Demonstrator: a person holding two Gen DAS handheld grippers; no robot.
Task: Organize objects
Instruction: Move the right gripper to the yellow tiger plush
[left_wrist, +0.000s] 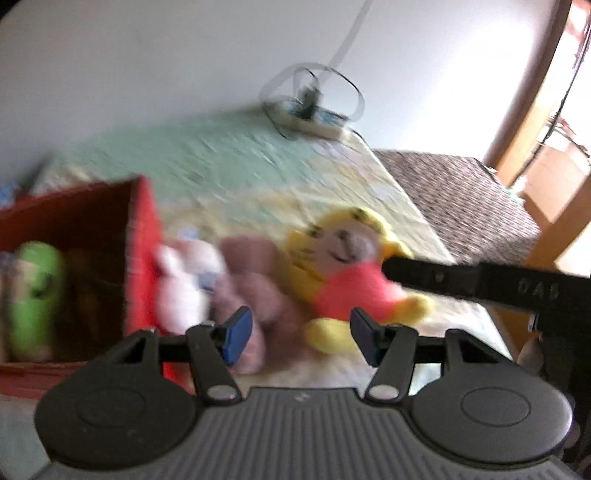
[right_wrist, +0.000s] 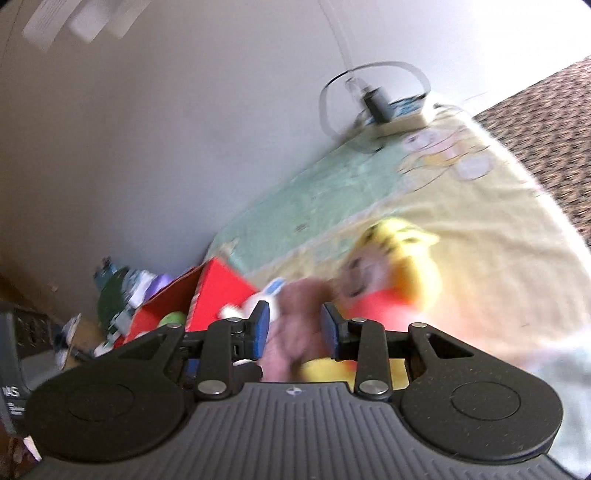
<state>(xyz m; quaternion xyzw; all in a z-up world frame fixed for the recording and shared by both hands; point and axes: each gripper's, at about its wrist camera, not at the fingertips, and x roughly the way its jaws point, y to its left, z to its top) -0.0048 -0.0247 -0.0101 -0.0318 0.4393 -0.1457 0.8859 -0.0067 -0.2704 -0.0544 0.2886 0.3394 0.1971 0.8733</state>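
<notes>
The dusty-pink plush bear (right_wrist: 291, 325) is seen between the part-spread pads of the right gripper (right_wrist: 294, 330); contact cannot be told. It lies on the pale quilted bedspread (left_wrist: 236, 162) beside the red fabric box (left_wrist: 142, 236). The left gripper (left_wrist: 298, 334) is held spread, empty.

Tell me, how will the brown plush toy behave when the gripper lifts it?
The brown plush toy looks soft, so it will probably squash and droop. It seems light. Its fuzzy surface should hardly slip between the right gripper pads.
</notes>
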